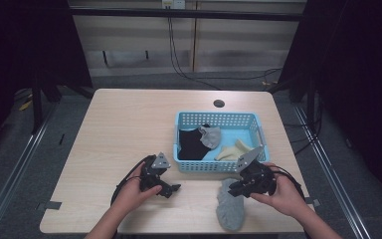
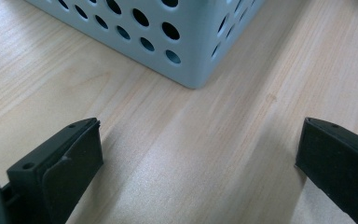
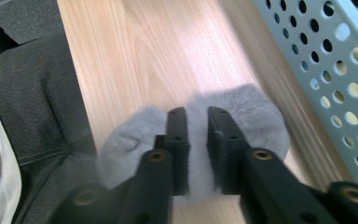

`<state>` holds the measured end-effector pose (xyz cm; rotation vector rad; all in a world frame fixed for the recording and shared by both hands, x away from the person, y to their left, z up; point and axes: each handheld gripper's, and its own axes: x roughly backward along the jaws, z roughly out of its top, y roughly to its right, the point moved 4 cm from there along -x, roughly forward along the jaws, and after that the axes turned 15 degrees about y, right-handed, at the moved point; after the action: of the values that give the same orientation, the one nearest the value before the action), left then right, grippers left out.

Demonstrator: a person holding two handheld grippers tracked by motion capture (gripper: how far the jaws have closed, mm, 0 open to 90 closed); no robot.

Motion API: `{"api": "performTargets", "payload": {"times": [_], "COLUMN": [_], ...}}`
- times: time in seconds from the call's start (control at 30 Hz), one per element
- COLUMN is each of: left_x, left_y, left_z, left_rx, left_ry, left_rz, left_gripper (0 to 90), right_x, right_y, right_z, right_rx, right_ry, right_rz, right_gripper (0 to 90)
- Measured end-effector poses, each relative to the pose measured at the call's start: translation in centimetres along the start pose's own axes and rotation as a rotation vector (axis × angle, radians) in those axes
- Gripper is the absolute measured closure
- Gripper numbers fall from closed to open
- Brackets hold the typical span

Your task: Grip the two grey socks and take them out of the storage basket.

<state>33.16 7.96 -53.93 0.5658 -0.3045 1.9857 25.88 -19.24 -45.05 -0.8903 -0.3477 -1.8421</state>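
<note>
A light grey sock lies flat on the wooden table near its front edge, just in front of the blue perforated basket. My right gripper sits low over the sock's far end. In the right gripper view the jaws stand a narrow gap apart, with the sock spread under them and visible through the gap, not pinched. My left gripper rests on the table left of the basket. Its jaws are wide apart over bare wood, facing a basket corner.
Inside the basket lie a black sock, a grey sock and a cream sock. The basket wall runs close along the right gripper. A cable hole sits near the table's far edge. The person's dark trousers show past the table's front edge.
</note>
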Motion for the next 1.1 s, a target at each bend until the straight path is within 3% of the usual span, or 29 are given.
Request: {"api": "performTargets", "payload": {"times": [0.27, 0.47, 0.63, 0.7, 0.77, 0.93, 1.1], "left_x": [0.0, 0.0, 0.0, 0.0, 0.0, 0.0, 0.0], "left_y": [0.0, 0.0, 0.0, 0.0, 0.0, 0.0, 0.0], "left_z": [0.0, 0.0, 0.0, 0.0, 0.0, 0.0, 0.0], "left_rx": [0.0, -0.003, -0.001, -0.001, -0.003, -0.002, -0.001], "left_ry": [0.0, -0.002, -0.001, -0.001, -0.002, -0.002, -0.001], "left_rz": [0.0, -0.001, -0.001, 0.0, -0.001, -0.001, 0.0], "left_gripper": [0.0, 0.0, 0.0, 0.0, 0.0, 0.0, 0.0], "right_x": [1.3, 1.7, 1.0, 0.9, 0.0, -1.3, -2.8], "right_y": [0.6, 3.1, 5.6, 6.0, 7.6, 9.4, 11.1], "right_z": [2.0, 4.0, 5.4, 5.6, 6.1, 6.5, 6.9], "right_rx": [0.0, -0.034, -0.068, -0.067, -0.085, -0.108, -0.134], "right_ry": [0.044, 0.095, 0.124, 0.123, 0.104, 0.089, 0.107], "right_rz": [-0.046, -0.108, -0.165, -0.175, -0.211, -0.25, -0.296], "right_gripper": [65.9, 58.4, 54.9, 54.6, 52.4, 49.4, 44.4]}}
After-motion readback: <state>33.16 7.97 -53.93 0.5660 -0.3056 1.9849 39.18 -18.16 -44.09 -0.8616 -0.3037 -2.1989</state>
